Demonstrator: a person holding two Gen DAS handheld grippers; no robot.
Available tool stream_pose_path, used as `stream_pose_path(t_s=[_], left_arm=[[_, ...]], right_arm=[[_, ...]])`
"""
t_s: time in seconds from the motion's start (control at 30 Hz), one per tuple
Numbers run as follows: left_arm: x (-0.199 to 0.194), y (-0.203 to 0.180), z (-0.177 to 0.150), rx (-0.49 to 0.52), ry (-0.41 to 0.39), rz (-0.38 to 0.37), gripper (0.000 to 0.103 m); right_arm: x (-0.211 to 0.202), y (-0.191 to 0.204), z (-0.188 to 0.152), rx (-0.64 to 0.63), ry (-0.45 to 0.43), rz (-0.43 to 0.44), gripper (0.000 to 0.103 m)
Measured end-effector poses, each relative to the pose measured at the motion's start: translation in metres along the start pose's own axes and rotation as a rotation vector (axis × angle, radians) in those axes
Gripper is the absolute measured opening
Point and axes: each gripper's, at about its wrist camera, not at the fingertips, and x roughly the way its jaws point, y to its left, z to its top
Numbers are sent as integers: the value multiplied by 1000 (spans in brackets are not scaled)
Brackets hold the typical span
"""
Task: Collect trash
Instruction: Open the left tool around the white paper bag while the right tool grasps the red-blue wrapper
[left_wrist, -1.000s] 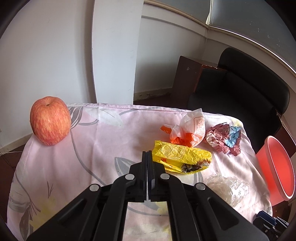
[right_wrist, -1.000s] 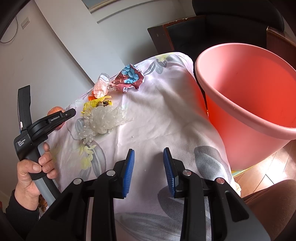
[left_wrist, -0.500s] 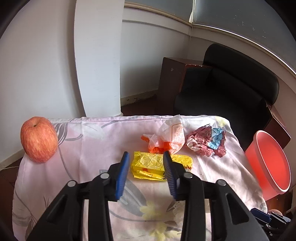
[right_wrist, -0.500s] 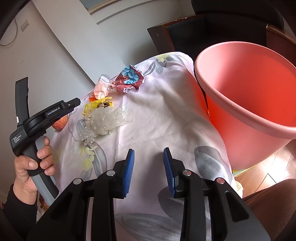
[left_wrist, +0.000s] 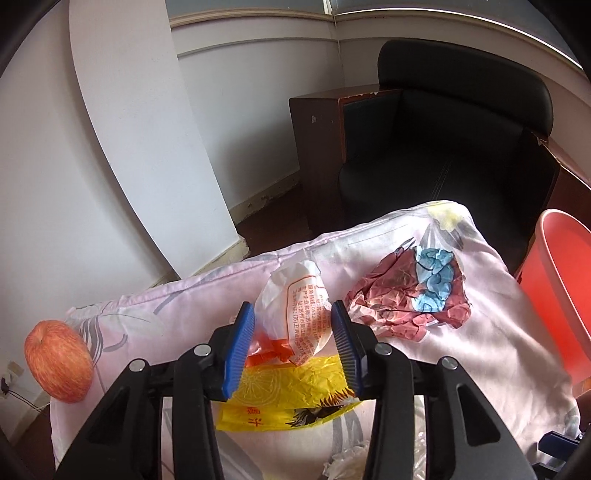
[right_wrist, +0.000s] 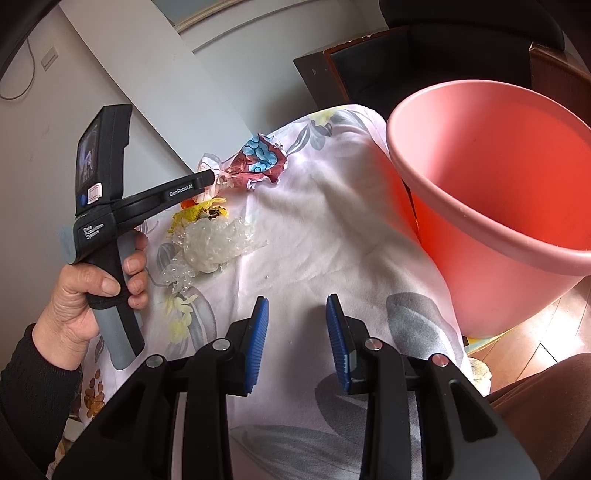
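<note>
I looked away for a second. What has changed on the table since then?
The left gripper has just opened its jaws and moved in toward the white wrapper, which now sits between its fingers, not yet pinched. The right gripper, trash and pink bin stayed put.

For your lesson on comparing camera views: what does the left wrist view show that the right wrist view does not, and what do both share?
Only the left wrist view shows the apple. Only the right wrist view shows the person's hand holding the left gripper, and the open right gripper. Both show the white wrapper, red and blue wrapper, yellow wrapper and pink bin.
</note>
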Motion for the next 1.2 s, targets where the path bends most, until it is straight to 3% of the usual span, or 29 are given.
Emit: stream_pose_path(t_s=[0.2, 0.47, 0.73, 0.9, 1.0, 1.2], left_arm=[[-12, 12, -6, -56, -22, -31, 35], [-57, 43, -19, -199, -83, -134, 33], [-91, 55, -39, -261, -109, -198, 33], [-98, 60, -50, -293, -104, -216, 33], [-97, 64, -54, -312, -96, -224, 33], [-95, 69, -59, -337, -87, -237, 34]], right_arm=[[1, -1, 0, 0, 8, 5, 33], [4, -2, 7, 11, 10, 7, 33], [14, 27, 69, -104, -81, -35, 33], [42, 53, 103, -211, -78, -71, 33], [59, 63, 116, -250, -78, -95, 53], [97, 68, 134, -270, -9, -115, 54]])
